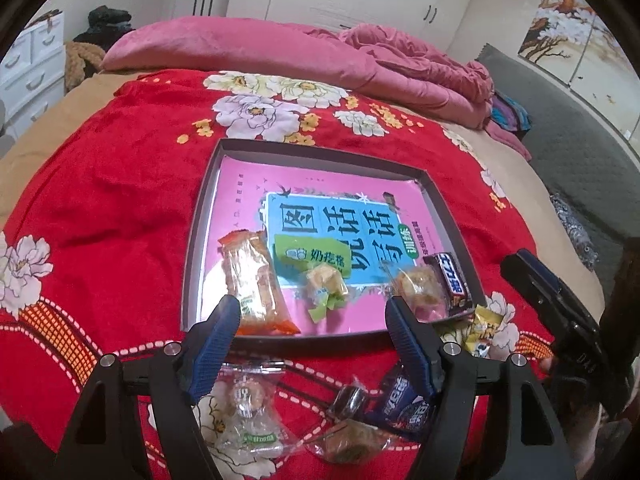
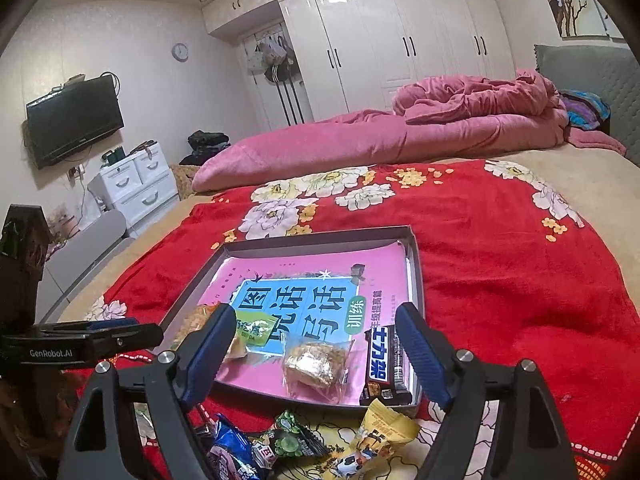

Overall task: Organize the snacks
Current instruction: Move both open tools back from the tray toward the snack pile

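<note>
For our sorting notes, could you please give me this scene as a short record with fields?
surface: red floral blanket on a bed
container: shallow grey tray lined with a pink book
in tray: orange cracker pack, green-wrapped candy, clear-wrapped pastry, Snickers bar
outside tray: yellow candy, blue Oreo pack, clear-wrapped sweet
left gripper: open, empty
right gripper: open, empty

Home bedroom: bed [image 2: 520, 264], pink quilt [image 2: 400, 136], wardrobe [image 2: 400, 40], wall TV [image 2: 74, 120].

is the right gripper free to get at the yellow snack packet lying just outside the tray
Probably yes. The right gripper is open and empty, and the yellow snack packet lies uncovered on the red blanket just below it, beside the tray. Only neighbouring wrappers crowd its left side.
</note>
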Demonstrator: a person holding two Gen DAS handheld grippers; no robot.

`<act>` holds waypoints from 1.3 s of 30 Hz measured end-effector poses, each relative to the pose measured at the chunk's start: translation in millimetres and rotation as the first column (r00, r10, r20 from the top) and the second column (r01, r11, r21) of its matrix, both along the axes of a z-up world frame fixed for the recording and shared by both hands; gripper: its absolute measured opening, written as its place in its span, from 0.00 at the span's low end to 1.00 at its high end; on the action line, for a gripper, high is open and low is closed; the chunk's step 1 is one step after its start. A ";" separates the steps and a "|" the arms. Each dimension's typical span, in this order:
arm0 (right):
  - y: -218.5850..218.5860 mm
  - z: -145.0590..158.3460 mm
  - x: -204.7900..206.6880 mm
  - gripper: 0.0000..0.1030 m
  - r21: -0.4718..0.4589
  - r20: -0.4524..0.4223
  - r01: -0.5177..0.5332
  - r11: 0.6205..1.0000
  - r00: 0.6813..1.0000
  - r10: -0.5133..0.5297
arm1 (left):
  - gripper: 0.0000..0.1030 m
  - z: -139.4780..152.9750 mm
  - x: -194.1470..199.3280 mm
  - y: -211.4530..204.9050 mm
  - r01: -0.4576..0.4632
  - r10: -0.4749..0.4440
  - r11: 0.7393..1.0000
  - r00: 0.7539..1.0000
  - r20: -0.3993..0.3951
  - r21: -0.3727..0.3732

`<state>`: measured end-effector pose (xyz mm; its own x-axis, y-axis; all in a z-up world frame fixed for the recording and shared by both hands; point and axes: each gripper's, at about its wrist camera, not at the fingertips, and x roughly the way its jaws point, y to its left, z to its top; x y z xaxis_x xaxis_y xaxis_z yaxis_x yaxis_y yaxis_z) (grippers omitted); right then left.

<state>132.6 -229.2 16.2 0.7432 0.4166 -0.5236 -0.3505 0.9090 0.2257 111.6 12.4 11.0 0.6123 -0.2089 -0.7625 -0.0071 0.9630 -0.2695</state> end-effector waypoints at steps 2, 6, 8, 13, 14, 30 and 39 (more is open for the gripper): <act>-0.3 -0.4 -1.3 0.81 -0.002 -0.003 0.001 1.000 1.000 -0.001 | 0.74 -1.1 -2.3 -2.7 0.009 -0.009 1.000 1.000 -0.005 0.008; 0.6 -0.9 -3.9 0.81 -0.005 -0.011 -0.006 1.000 1.000 0.006 | 0.74 -2.3 -7.3 -6.6 0.023 -0.023 0.999 1.000 -0.008 0.023; 2.2 -0.9 -5.8 0.81 -0.011 -0.010 -0.011 1.000 1.000 0.011 | 0.74 -2.4 -10.2 -7.2 0.029 -0.029 0.999 1.000 -0.008 0.027; 5.3 -0.4 -10.5 0.81 -0.018 -0.005 -0.023 1.000 1.000 0.023 | 0.74 -6.0 -17.0 -5.9 0.039 -0.038 0.999 0.999 -0.020 0.034; 5.9 -0.3 -11.1 0.82 -0.019 -0.005 -0.026 0.999 1.000 0.026 | 0.74 -7.0 -18.8 -6.0 0.042 -0.041 0.998 0.999 -0.022 0.040; 6.8 4.7 -26.6 0.85 -0.004 0.015 -0.048 0.999 0.999 0.048 | 0.74 -12.1 -34.9 -7.0 0.071 -0.069 0.996 0.997 -0.042 0.048; 13.7 2.2 -35.2 0.86 -0.021 0.001 -0.067 0.998 0.998 0.067 | 0.74 -19.3 -44.1 -12.2 0.101 -0.097 0.993 0.993 -0.068 0.056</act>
<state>97.5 -215.5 18.4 0.7148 0.4543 -0.5316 -0.4110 0.8880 0.2062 67.5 0.2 -8.2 0.5395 -0.2188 -0.8131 0.0729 0.9742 -0.2137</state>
